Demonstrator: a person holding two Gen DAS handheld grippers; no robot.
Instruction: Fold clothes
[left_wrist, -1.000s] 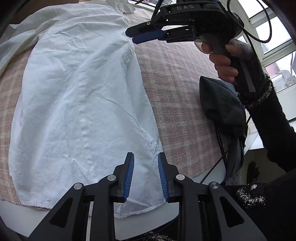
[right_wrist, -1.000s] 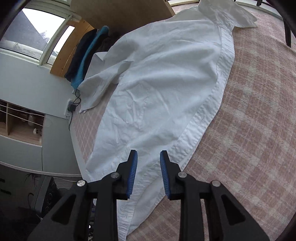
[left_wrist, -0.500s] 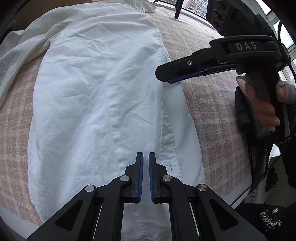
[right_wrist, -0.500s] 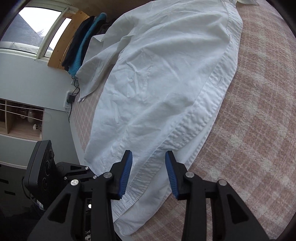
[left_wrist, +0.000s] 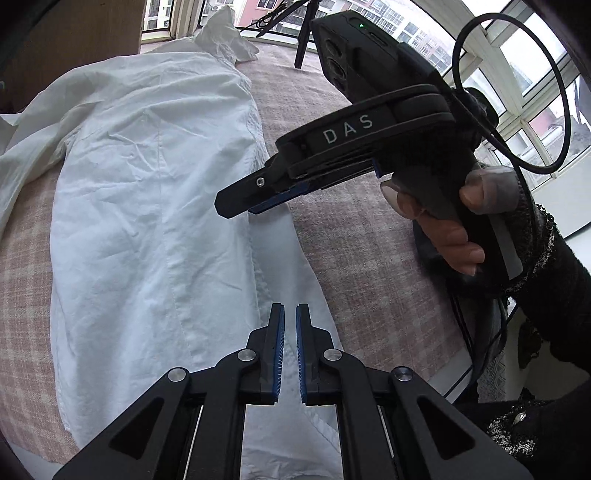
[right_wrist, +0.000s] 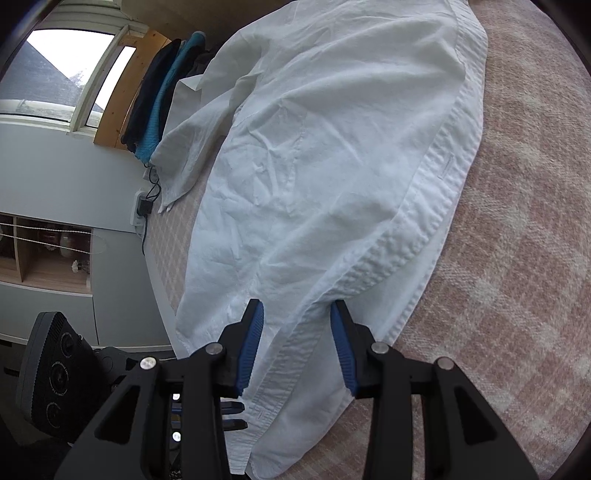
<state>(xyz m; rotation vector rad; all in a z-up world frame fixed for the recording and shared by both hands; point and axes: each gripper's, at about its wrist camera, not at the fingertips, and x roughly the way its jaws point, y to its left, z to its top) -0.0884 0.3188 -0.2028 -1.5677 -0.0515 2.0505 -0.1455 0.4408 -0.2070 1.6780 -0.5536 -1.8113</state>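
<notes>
A white button shirt lies flat on a pink plaid cloth, collar at the far end; it also shows in the right wrist view. My left gripper hovers over the shirt's front placket near the hem, its jaws almost shut with a thin gap and nothing between them. My right gripper is open and straddles the placket edge near the hem. In the left wrist view the right gripper hangs just above the placket, seen side on.
A dark garment hangs off the table's right edge beside the right hand. Dark and teal clothes lie at the far side by a wooden board. A sleeve spreads off to the shirt's left.
My left gripper closed from open to a thin gap and moved forward along the placket. My right gripper opened wider and came down lower over the placket edge.
</notes>
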